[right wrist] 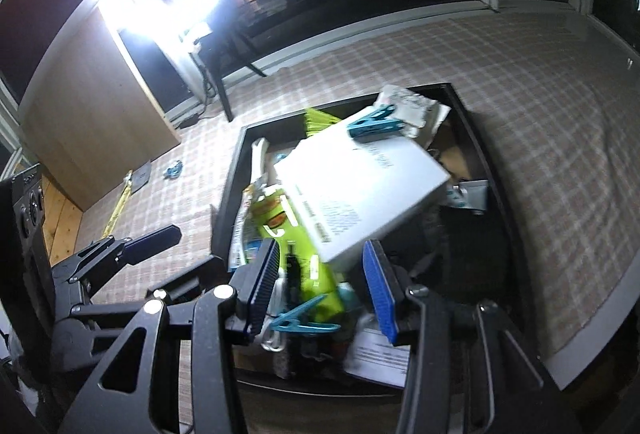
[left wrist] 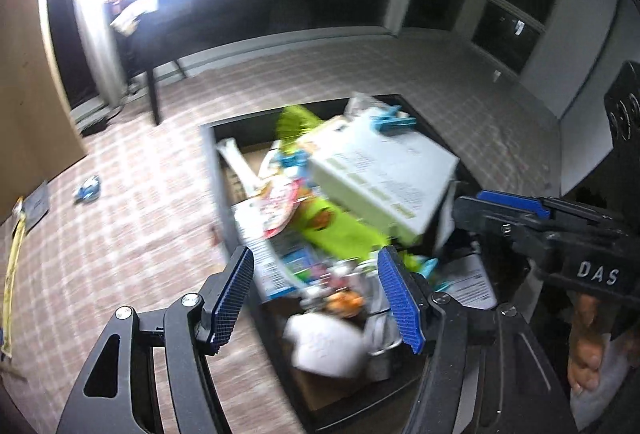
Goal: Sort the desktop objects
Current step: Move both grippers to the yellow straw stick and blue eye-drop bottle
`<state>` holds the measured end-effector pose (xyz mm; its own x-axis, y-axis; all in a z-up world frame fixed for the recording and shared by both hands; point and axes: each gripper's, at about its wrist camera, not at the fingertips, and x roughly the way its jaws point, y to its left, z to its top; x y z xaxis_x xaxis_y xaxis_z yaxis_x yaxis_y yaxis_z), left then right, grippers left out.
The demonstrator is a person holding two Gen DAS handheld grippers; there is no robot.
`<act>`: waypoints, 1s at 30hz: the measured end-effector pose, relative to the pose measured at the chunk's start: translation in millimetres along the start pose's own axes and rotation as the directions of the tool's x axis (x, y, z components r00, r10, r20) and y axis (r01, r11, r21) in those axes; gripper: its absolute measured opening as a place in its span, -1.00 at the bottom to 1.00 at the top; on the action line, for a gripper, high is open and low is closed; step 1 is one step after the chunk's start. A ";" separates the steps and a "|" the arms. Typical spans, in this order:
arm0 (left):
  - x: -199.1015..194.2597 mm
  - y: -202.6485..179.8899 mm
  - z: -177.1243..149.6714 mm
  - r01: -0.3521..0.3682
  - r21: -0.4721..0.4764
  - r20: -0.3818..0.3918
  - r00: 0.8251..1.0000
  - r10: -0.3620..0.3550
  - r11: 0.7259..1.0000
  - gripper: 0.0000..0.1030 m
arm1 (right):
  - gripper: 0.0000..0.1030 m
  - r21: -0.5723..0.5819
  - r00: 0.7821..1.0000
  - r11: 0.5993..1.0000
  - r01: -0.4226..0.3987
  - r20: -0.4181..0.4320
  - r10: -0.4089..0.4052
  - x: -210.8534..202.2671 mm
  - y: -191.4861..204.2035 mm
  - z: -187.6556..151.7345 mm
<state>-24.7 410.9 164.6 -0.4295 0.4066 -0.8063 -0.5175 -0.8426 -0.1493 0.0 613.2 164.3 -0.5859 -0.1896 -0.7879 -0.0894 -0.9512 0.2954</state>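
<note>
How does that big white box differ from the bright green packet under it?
The white box is thick, with small print; the green packet is flat and vivid. The box lies tilted on top; the packet is partly beneath it. Both sit in the black bin.

**Checked cloth, one black tray, a few strays**

You had a table covered in a pink-and-white checked cloth. A black open tray sat directly on it, piled with a jumble of things. Well apart from the tray, on its left in both views, a small blue clip-like object lay alone on the cloth. Farther left, near the table's edge, you had a yellow strip lying lengthwise and a dark flat card just beside its far end.
</note>
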 end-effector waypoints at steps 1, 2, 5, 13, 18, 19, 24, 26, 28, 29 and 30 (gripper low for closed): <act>-1.6 8.8 -2.1 -0.012 -0.009 -0.001 1.000 0.012 1.000 0.21 | -0.16 -0.005 1.000 1.000 -0.007 -0.002 0.007 1.8 5.1 0.1; -3.9 16.8 -4.7 -0.021 -0.016 0.000 1.000 0.021 1.000 0.21 | -0.16 -0.009 1.000 1.000 -0.012 -0.003 0.012 3.2 9.8 0.2; -9.3 45.0 -12.0 -0.048 -0.050 -0.007 0.999 0.048 0.998 0.20 | -0.16 -0.033 0.999 0.999 -0.037 -0.011 0.036 11.5 31.2 1.3; -31.2 124.5 -28.5 -0.134 -0.134 -0.009 0.991 0.134 0.982 0.19 | -0.17 -0.118 0.993 0.987 -0.107 -0.056 0.101 48.0 103.8 9.1; -48.5 188.4 -38.8 -0.209 -0.210 -0.022 0.978 0.209 0.955 0.19 | -0.16 -0.182 0.988 0.973 -0.144 -0.089 0.129 79.4 157.9 19.1; -51.9 201.9 -41.3 -0.224 -0.226 -0.026 0.974 0.224 0.948 0.19 | -0.16 -0.196 0.987 0.969 -0.149 -0.097 0.132 86.5 168.7 20.9; -62.9 262.5 -53.6 -0.294 -0.293 -0.052 0.955 0.291 0.910 0.19 | -0.06 -0.259 0.983 0.952 -0.162 -0.129 0.132 117.4 211.9 29.4; -65.2 283.9 -58.8 -0.318 -0.315 -0.066 0.947 0.313 0.894 0.19 | -0.02 -0.280 0.982 0.946 -0.162 -0.137 0.128 127.9 224.7 33.8; -65.9 302.2 -63.1 -0.333 -0.332 -0.081 0.942 0.325 0.883 0.19 | 0.00 -0.304 0.981 0.938 -0.165 -0.148 0.124 141.9 238.5 41.5; -65.1 313.8 -65.6 -0.345 -0.340 -0.092 0.938 0.334 0.875 0.19 | 0.08 -0.313 0.981 0.935 -0.166 -0.153 0.123 146.6 242.4 44.2; -64.2 321.0 -67.2 -0.352 -0.344 -0.100 0.935 0.339 0.870 0.19 | 0.13 -0.329 0.980 0.929 -0.170 -0.159 0.122 154.4 248.9 48.4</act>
<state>-113.5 90.6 130.0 -0.5031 0.0596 -0.8622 -0.0447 -0.9981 -0.0429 -151.6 358.9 142.3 -0.4565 -0.3411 -0.8217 0.2813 -0.9316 0.2304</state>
